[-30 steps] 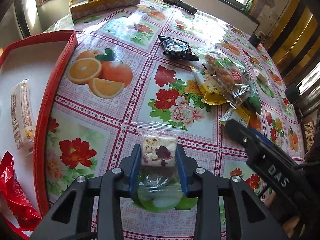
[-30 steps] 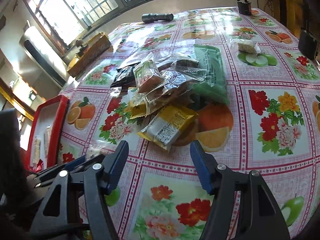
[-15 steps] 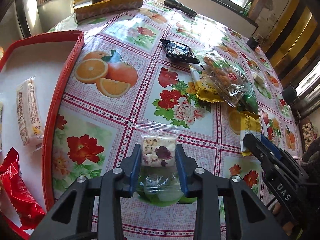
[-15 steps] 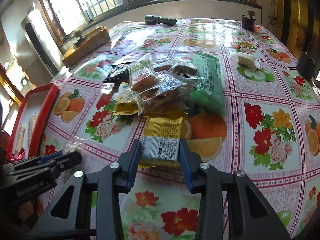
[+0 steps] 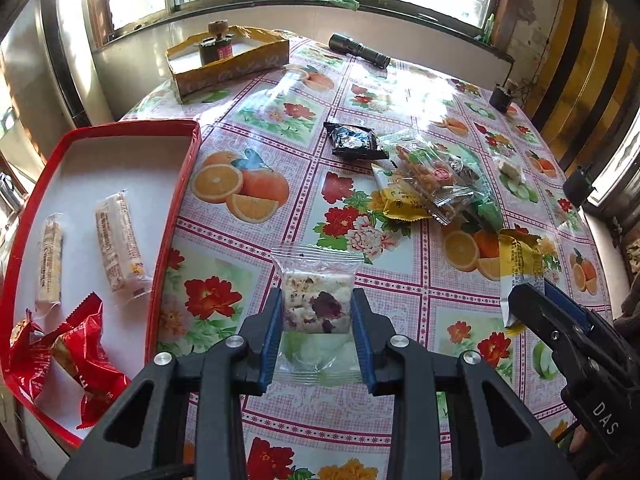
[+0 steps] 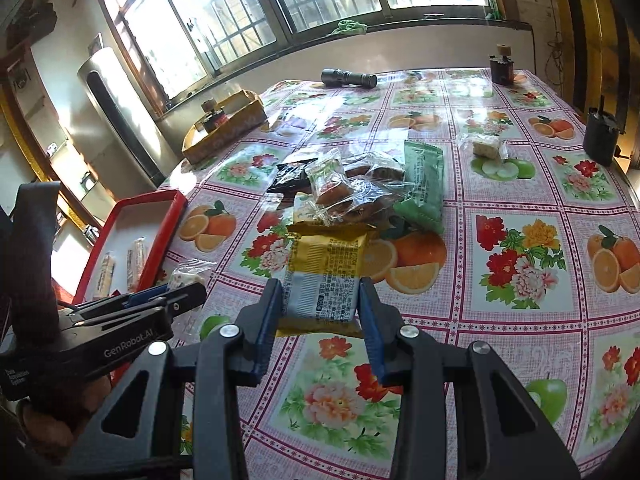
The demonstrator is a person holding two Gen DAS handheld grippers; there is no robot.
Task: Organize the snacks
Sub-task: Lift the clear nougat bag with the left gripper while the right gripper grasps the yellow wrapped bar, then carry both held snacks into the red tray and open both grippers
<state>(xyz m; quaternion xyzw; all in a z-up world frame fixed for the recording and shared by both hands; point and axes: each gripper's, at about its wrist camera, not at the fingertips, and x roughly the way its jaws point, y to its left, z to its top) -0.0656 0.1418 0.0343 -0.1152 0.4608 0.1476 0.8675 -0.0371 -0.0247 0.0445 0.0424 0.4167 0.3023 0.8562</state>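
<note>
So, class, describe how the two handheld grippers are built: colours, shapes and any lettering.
Both the left gripper and the right gripper have black angular plastic fingers with triangular cut-outs, silver round bolts and ribbed blue pads. White lettering reads "DAS" on the right one, "GenRobot.AI" on the left.

You have two grippers in play, the left gripper [image 5: 316, 320] and the right gripper [image 6: 320, 312], one snack in each. In the red tray [image 5: 176, 200], at the left of the left wrist view, you can count two pale bars [image 5: 118, 248] and two red packets [image 5: 92, 356]. One flashlight [image 5: 358, 51] lies at the top. The mid-table pile can't be counted exactly.
</note>
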